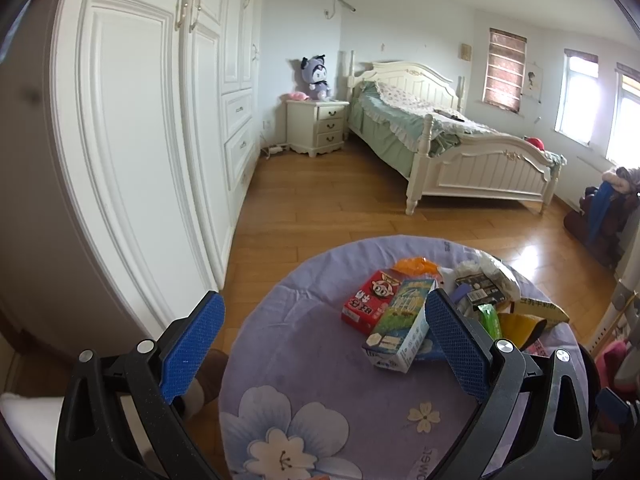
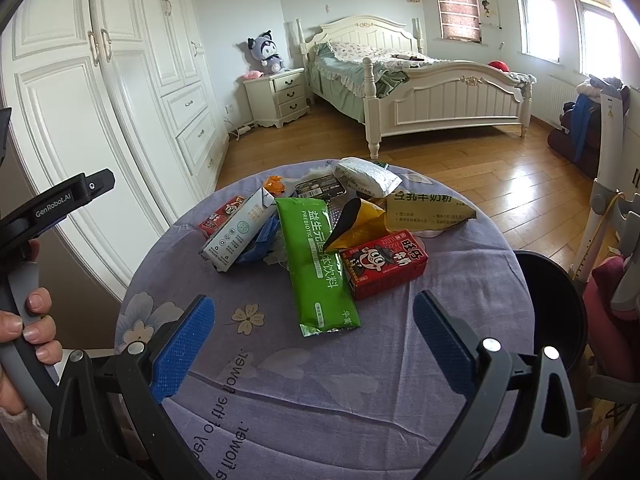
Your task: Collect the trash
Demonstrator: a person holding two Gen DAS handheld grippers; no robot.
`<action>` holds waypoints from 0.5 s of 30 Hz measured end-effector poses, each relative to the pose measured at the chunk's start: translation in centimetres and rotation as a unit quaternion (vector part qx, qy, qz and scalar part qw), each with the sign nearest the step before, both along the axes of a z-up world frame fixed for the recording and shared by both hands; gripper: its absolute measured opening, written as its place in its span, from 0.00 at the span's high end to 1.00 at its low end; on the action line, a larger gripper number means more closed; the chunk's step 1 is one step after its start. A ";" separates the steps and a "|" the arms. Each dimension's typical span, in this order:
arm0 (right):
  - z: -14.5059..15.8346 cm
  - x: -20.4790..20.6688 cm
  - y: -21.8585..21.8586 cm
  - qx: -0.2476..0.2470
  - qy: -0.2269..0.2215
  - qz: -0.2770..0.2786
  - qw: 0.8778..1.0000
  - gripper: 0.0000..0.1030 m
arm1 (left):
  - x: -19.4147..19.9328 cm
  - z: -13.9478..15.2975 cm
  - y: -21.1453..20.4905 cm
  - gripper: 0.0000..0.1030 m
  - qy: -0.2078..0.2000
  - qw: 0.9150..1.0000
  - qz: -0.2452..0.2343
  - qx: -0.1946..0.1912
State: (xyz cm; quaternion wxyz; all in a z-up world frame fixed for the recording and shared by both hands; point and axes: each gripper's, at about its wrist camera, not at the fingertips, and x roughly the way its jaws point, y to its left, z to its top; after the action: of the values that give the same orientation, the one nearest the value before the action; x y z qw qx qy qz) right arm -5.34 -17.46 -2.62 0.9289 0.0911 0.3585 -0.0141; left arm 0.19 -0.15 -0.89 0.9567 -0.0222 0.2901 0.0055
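Table: round (image 2: 400, 380), covered with a purple cloth with white flowers on it.
Trash pile: on the far half of the table, all bunched up together.
Green packet: long and flat (image 2: 316, 268), in the middle of the pile, its near end closest to the table's near edge.
Red drink box: just right of the green packet (image 2: 384, 266), touching it, with a cartoon face on top.
Second red drink box: at the left side of the pile (image 1: 370, 300), partly under the white carton.
White carton: left of the green packet (image 2: 240, 232), lying on its side, something blue tucked under it.
Yellow bag: behind the red drink box (image 2: 430, 210), crumpled, black writing on it.
White padded pouch: at the far edge of the pile (image 2: 366, 178).
Orange wrapper: small, at the far left of the pile (image 2: 276, 186).
Black bin: just off the table's right edge (image 2: 548, 300), open at the top.
Left hand-held gripper: (image 1: 324, 340) spread wide above the left side of the table, holding nothing, right blue pad in front of the white carton.
Right hand-held gripper: (image 2: 314, 344) spread wide above the near part of the table, holding nothing, near end of the green packet between its blue pads.
Hand: at the far left of the table (image 2: 28, 320), wrapped around a grey handle.
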 end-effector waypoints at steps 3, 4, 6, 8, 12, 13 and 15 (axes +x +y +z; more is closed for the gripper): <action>0.0 0.0 0.0 0.001 0.000 -0.001 1.000 0.05 | 0.0 -0.2 -0.1 0.04 0.003 1.000 -0.001 0.001; 0.0 0.0 -0.1 0.002 0.000 0.000 1.000 0.05 | 0.0 -0.2 -0.1 0.04 0.004 1.000 0.000 0.001; 0.0 0.0 -0.1 0.006 -0.001 0.000 1.000 0.05 | 0.0 -0.2 -0.1 0.04 0.005 1.000 -0.001 0.000; 0.0 0.0 -0.3 0.012 -0.002 0.001 1.000 0.05 | 0.0 -0.3 -0.1 0.04 0.005 1.000 -0.001 0.001; 0.0 0.1 -0.4 0.024 -0.003 0.004 1.000 0.05 | 0.0 -0.4 -0.2 0.04 0.005 1.000 -0.002 0.001; 0.0 0.1 -0.5 0.029 -0.002 0.006 1.000 0.05 | 0.0 -0.3 -0.1 0.04 0.005 1.000 -0.002 0.001; -0.1 0.2 -0.5 0.037 -0.002 0.007 0.999 0.05 | 0.1 -0.4 0.0 0.04 0.007 1.000 -0.002 0.000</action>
State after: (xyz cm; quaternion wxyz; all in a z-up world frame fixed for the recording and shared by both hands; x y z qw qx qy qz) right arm -5.19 -17.97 -2.71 0.9258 0.1232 0.3574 0.0059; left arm 0.33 -0.20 -1.31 0.9547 -0.0217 0.2969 0.0038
